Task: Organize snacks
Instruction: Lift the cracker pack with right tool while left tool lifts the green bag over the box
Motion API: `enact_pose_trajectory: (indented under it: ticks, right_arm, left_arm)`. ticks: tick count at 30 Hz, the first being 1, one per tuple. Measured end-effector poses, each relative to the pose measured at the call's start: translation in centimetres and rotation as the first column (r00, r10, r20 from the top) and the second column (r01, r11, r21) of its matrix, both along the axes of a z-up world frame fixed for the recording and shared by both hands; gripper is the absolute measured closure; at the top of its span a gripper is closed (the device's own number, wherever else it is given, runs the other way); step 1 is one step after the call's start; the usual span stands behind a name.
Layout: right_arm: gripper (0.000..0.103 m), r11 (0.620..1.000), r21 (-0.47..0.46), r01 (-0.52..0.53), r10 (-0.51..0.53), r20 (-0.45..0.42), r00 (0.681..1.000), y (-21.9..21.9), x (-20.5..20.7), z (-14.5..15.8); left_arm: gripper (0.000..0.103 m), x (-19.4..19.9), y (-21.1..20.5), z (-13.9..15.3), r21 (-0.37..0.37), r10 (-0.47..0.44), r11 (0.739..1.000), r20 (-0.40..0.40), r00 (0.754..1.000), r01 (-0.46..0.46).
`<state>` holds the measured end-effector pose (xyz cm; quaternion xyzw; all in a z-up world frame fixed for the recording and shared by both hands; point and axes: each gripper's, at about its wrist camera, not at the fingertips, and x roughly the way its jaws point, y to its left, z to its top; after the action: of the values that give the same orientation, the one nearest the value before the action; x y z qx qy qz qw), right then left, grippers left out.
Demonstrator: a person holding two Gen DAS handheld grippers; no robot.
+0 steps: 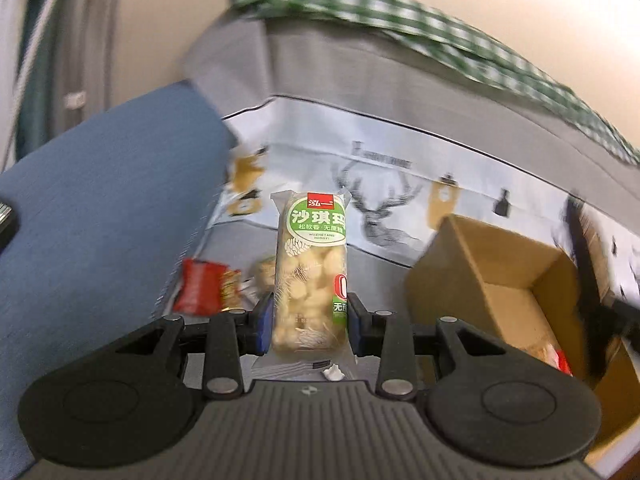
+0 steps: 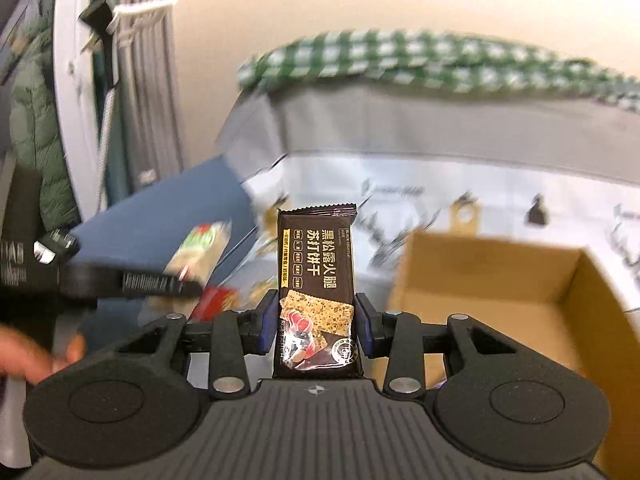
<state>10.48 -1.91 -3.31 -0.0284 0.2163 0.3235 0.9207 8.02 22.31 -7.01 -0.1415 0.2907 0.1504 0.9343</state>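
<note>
My left gripper [image 1: 310, 320] is shut on a green-and-clear sachima snack pack [image 1: 310, 264], held upright above the bed. My right gripper [image 2: 316, 320] is shut on a dark brown soda cracker pack [image 2: 316, 276], also upright. An open cardboard box [image 1: 516, 280] lies to the right of the left gripper; it also shows in the right wrist view [image 2: 500, 276], to the right of the right gripper. The left gripper with its green pack [image 2: 200, 256] shows blurred at the left of the right wrist view. A red snack pack [image 1: 200, 286] lies on the bed to the left.
The bed has a grey-and-white deer-print cover [image 1: 384, 200] and a blue sheet [image 1: 100, 208] on the left. A green checked blanket [image 1: 420, 24] lies at the far edge by the wall. More small snacks [image 1: 262, 272] lie beside the red pack. Clothes [image 2: 36, 128] hang at left.
</note>
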Motion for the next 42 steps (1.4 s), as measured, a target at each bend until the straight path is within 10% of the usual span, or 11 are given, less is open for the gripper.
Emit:
enact_pose_trajectory:
  ticks: [8, 14, 26, 42]
  right_arm:
    - [0.062, 0.986, 0.027, 0.162, -0.164, 0.108, 0.981, -9.0, 4.2, 1.7]
    - [0.062, 0.948, 0.071, 0.309, -0.307, -0.038, 0.951, -13.9, 6.5, -2.0]
    - [0.062, 0.945, -0.01, 0.327, -0.327, -0.005, 0.945, -14.2, 7.6, -3.5]
    - [0.062, 0.927, -0.01, 0.375, -0.375, -0.019, 0.927, -13.6, 8.3, -3.9]
  left_arm:
    - [0.063, 1.8, -5.0, 0.6, 0.029, -0.123, 0.992, 0.064, 0.99, 0.122]
    - [0.063, 3.1, -9.9, 1.2, 0.087, -0.236, 0.97, 0.147, 0.961, 0.225]
    - [0.063, 6.4, -18.1, 0.9, 0.195, -0.437, 0.896, 0.232, 0.869, 0.398]
    - [0.063, 9.0, -17.8, 0.5, 0.08, -0.398, 0.917, 0.243, 0.885, 0.39]
